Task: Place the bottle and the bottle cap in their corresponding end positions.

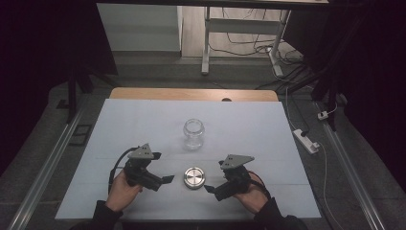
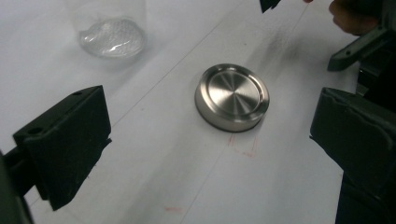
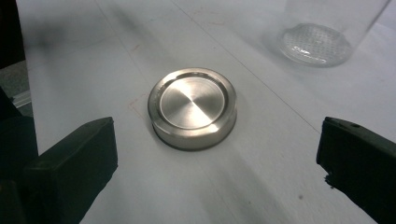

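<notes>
The metal lid [image 1: 194,177] lay flat on the white counter [image 1: 143,124], between the two tools and touching neither. The left tool [image 1: 165,180] sat just to its left, jaws spread wide with nothing between them; the right tool [image 1: 209,189] sat just to its right, jaws equally wide and empty. Beyond the lid stood the glass jar [image 1: 194,133], upright and open-mouthed (near the lid but apart from it). Nothing lay between either tool and the lid. In the left gripper view, the lid [image 2: 232,97] sat ahead of the jaws, the jar's base [image 2: 112,37] farther off. Past the counter, cables and a power strip [image 1: 306,140] lay on the floor.
</notes>
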